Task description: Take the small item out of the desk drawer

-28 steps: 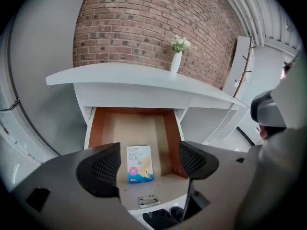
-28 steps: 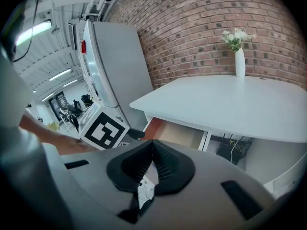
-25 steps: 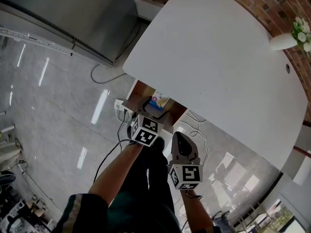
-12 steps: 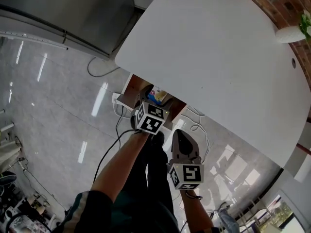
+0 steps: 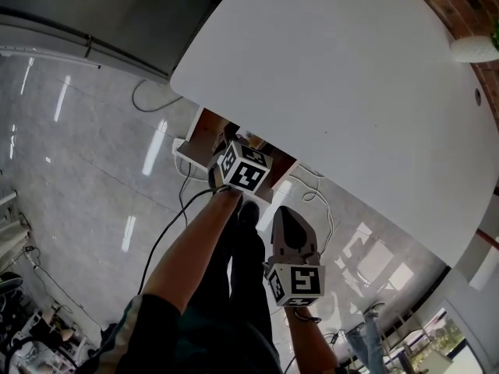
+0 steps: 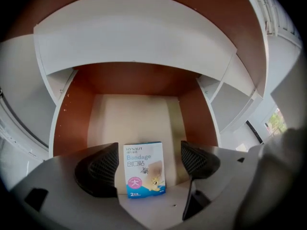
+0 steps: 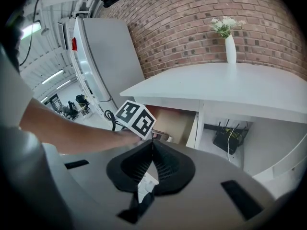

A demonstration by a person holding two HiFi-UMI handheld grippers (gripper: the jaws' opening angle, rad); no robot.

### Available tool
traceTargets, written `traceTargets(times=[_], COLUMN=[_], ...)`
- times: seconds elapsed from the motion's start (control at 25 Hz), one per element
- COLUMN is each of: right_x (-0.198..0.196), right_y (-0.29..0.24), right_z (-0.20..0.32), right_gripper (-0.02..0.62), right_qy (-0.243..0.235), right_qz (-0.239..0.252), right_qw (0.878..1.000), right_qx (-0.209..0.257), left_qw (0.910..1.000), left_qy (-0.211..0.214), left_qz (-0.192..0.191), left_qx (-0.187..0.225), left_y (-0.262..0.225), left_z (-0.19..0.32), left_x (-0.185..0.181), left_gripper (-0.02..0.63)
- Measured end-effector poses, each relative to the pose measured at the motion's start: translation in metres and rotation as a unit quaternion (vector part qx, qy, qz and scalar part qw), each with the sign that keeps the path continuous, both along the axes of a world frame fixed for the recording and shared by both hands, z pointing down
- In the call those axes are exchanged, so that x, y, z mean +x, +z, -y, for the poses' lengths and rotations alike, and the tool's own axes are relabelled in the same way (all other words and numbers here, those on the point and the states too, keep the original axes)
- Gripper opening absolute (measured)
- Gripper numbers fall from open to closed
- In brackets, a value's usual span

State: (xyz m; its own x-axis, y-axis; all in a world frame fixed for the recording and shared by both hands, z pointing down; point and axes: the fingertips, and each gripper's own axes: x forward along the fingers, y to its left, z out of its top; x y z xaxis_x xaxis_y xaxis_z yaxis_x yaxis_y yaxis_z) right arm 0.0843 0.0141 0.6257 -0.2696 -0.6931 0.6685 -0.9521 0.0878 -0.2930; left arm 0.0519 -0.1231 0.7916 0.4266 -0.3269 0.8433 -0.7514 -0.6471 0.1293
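The desk drawer stands pulled out under the white desk top; it has brown walls and a beige floor. A small blue and white bandage box stands upright in it. My left gripper is open with one jaw on each side of the box, the left jaw close to it and a gap at the right jaw. In the head view the left gripper reaches into the drawer and its marker cube hides the box. My right gripper is shut on nothing, held back near my legs.
A white vase with flowers stands on the far side of the desk. A black router with cables sits under the desk to the right. A grey cabinet stands to the left. A power strip and cables lie on the floor.
My left gripper has moved forward into the drawer, and its cube now covers the box in the head view. The right gripper has hardly moved.
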Motion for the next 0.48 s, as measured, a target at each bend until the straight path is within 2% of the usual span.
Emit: traceTargets(times=[0.48], right_x=[-0.001], right_y=[0.018], right_z=[-0.016], right_gripper=[0.025], right_qy=[-0.014], right_qz=[-0.002], right_qw=[1.0], right_qx=[-0.026], left_qw=[0.9994], left_qy=[-0.013], left_qz=[0.023], left_qx=[-0.024], left_y=[0.044], left_z=[0.003], left_x=[0.0], left_gripper=[0.407])
